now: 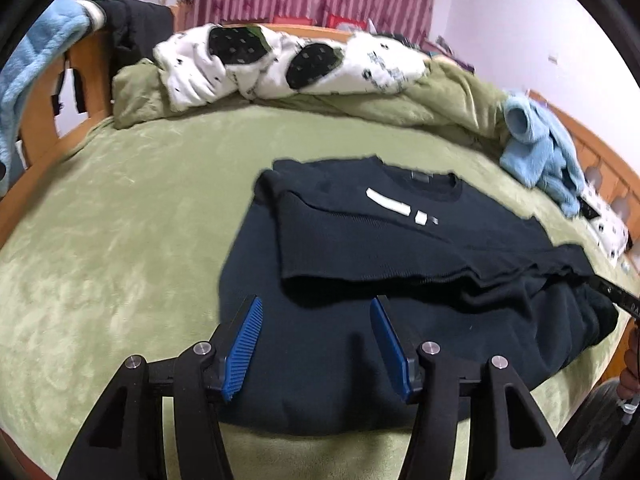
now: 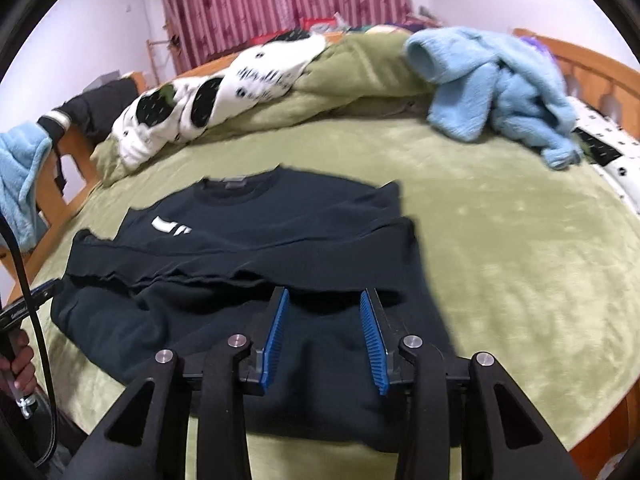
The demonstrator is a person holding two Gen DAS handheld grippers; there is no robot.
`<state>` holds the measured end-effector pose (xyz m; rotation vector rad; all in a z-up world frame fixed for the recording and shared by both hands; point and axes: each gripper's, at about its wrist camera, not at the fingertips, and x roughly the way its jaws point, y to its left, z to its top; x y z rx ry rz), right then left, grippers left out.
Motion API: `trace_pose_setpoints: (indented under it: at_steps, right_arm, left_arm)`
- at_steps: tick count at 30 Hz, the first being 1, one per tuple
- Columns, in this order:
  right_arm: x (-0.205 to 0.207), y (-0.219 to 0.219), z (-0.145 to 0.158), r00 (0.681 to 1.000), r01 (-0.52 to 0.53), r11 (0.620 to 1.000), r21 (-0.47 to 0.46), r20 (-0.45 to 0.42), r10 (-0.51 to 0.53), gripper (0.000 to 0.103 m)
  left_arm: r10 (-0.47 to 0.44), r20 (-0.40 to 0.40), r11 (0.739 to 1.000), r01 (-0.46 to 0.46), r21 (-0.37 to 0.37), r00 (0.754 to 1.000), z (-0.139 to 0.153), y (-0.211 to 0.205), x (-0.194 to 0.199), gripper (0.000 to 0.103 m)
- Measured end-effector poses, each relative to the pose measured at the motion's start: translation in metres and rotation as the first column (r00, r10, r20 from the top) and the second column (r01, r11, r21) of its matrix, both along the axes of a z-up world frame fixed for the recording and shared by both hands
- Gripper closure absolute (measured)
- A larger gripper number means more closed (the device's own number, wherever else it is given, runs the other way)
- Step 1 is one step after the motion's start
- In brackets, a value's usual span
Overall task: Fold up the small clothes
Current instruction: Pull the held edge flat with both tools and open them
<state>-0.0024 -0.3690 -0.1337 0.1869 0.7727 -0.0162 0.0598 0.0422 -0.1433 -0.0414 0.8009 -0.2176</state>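
Observation:
A dark navy sweater [image 1: 400,248] with a white chest mark lies on the green bedspread [image 1: 120,240], sleeves folded across its body. It also shows in the right wrist view [image 2: 260,248]. My left gripper [image 1: 316,306] is open and empty, hovering over the sweater's lower left part. My right gripper [image 2: 324,298] is open and empty, over the sweater's lower right part, just below the folded sleeve edge. The left gripper's tip [image 2: 36,294] shows at the left edge of the right wrist view.
A light blue fleece garment [image 2: 500,88] lies at the far right of the bed. A white patterned blanket [image 1: 280,64] and rumpled green quilt [image 1: 440,100] lie along the back. The wooden bed frame [image 2: 592,64] borders the bed. Another blue garment [image 1: 28,60] hangs on the left rail.

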Motion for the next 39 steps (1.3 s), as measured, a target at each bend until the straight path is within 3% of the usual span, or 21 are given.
trace_pose_setpoints:
  at_steps: [8,18,24,32,39]
  right_arm:
    - [0.024,0.016,-0.043,0.993,-0.011,1.0,-0.011,-0.115,0.009,0.067]
    - [0.054,0.012,-0.05,0.989,0.035,0.999,-0.01,-0.144,-0.036,0.073]
    - [0.068,0.003,-0.046,0.99,0.056,0.998,0.039,-0.134,-0.05,0.075]
    - [0.09,-0.004,-0.03,0.993,0.055,0.997,0.051,-0.103,-0.049,0.075]
    - [0.129,-0.02,-0.017,0.992,0.1,0.995,0.026,-0.075,-0.097,0.075]
  left_arm:
    - [-0.03,-0.032,0.997,0.032,0.066,0.999,-0.023,-0.015,0.011,0.049]
    - [-0.035,-0.03,0.991,0.038,0.132,0.999,-0.031,-0.036,0.04,0.046]
    - [-0.027,-0.023,0.996,0.029,0.081,0.999,-0.025,-0.034,0.051,0.046]
    - [-0.031,-0.01,0.999,0.031,-0.039,0.999,-0.009,-0.028,0.081,0.046]
    - [-0.022,0.016,0.999,0.023,-0.038,1.0,0.003,-0.032,0.119,0.046]
